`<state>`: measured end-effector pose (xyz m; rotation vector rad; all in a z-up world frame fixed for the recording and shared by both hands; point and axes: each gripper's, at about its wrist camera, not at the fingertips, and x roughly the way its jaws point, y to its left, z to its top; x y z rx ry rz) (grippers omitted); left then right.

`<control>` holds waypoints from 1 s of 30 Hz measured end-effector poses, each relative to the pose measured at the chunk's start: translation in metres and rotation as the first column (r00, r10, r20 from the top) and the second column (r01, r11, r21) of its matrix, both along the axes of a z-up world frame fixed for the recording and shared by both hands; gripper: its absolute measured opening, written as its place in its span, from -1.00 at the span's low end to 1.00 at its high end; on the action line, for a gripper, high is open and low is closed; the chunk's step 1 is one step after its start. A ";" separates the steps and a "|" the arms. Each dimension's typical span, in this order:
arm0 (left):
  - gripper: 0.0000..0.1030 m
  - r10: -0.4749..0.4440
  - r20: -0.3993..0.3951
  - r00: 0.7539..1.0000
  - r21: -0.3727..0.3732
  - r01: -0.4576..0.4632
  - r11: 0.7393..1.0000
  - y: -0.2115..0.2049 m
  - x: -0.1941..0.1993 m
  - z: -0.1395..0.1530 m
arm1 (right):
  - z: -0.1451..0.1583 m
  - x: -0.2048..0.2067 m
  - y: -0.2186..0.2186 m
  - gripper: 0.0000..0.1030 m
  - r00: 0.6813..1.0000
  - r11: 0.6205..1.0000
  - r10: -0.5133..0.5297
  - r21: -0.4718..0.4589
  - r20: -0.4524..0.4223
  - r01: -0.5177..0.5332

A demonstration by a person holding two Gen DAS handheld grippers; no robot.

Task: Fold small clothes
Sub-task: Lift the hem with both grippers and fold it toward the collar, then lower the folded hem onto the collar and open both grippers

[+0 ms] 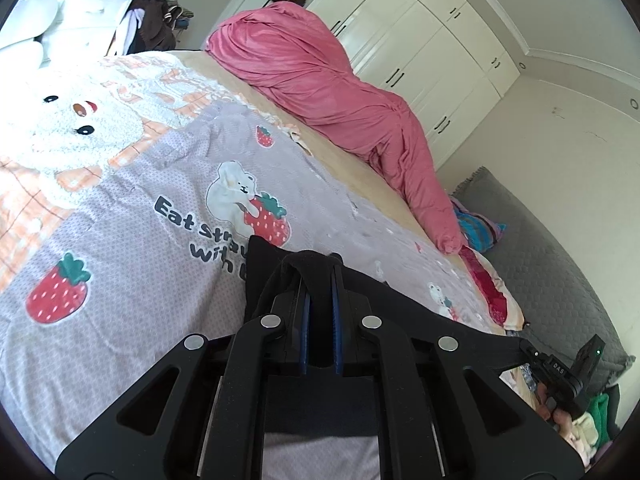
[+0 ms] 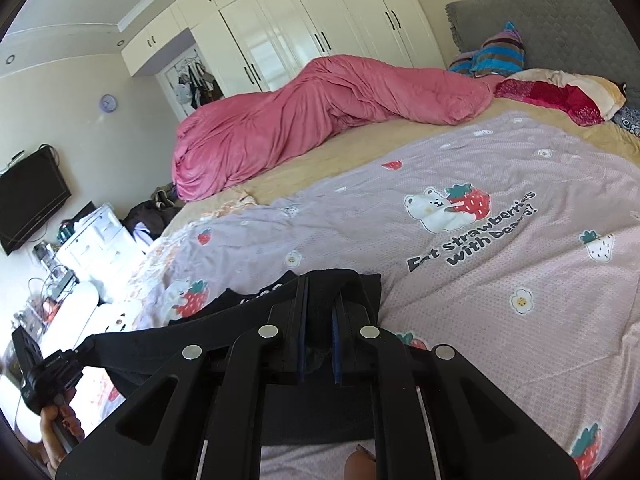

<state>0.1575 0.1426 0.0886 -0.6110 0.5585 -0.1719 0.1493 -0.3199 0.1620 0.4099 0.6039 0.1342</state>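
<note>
The small black cloth garment with white letters (image 2: 256, 300) hangs stretched between both tools, low over the bed with the lilac strawberry-and-bear printed cover (image 1: 132, 208). The left gripper (image 1: 320, 276) is closed nearly fully, with a fold of black fabric pinched between its blue pads, and the right gripper (image 2: 320, 292) is closed in the same way on the other end. I think the main risk is that one corner slips out, because each gripper seems to hold only a thin bunch of cloth; then the garment would fall crooked and the fold line would be lost. Uneven pull between the two hands could also twist the cloth. The soft, wrinkled cover may drag the hem when the garment comes down. In the right wrist view, the rolled pink quilt (image 2: 320, 108) lies at about 12 o'clock, well apart, and the striped blue and brown pillow (image 2: 496, 50) is at 1 o'clock; neither blocks the work area.
</note>
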 end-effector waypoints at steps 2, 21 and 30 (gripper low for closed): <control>-0.94 0.008 -0.008 1.000 0.007 -0.008 1.000 0.000 0.010 -0.003 | -0.006 0.012 0.000 -0.83 1.000 1.000 -0.008 0.005 -0.021 0.008; -0.93 0.022 -0.104 0.994 0.030 -0.019 0.999 0.000 0.051 -0.046 | -0.071 0.068 0.001 -0.76 0.984 0.999 -0.038 -0.017 -0.174 0.036; -0.86 0.045 -0.085 0.995 0.081 -0.038 0.996 0.001 0.038 -0.036 | -0.077 0.066 -0.012 -0.27 0.980 0.995 -0.098 0.001 -0.175 0.100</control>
